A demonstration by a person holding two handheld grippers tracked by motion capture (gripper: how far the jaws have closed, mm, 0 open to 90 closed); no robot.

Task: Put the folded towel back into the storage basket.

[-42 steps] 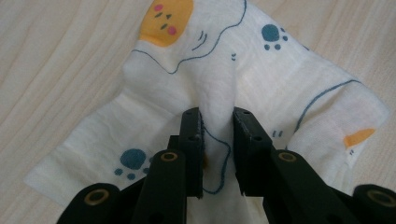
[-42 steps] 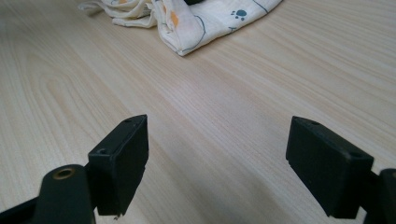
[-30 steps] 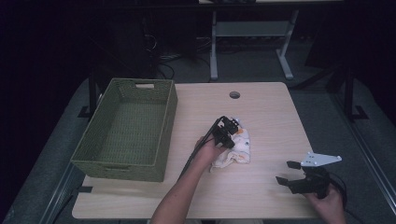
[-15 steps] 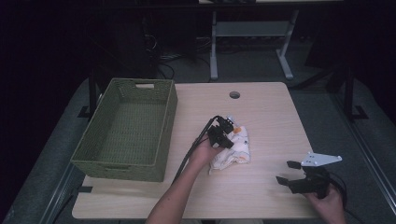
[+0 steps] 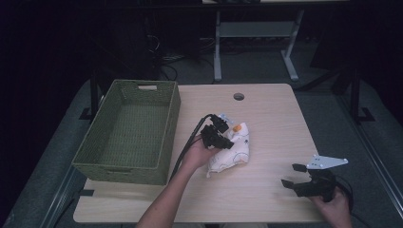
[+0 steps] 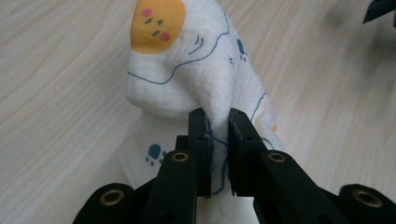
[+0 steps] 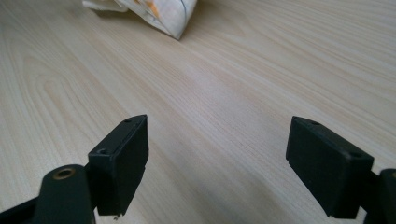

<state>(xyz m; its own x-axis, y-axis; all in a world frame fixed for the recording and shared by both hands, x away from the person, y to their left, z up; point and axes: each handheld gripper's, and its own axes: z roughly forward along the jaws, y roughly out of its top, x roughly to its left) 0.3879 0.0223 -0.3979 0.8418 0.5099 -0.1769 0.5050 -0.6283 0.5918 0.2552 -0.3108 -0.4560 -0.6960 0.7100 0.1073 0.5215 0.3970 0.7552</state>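
Left gripper [image 6: 217,126] stays clamped on cloth [image 5: 230,151], now drawn nearer basket [image 5: 90,152]. Right gripper [image 7: 217,163] unchanged, jaws apart.

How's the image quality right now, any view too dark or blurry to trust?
High view: the room behind is nearly black, the table lit but soft. Left gripper view: bright and sharp on the cloth pinched in the left tool. Right gripper view: right tool crisp, the cloth corner beyond slightly blurred.
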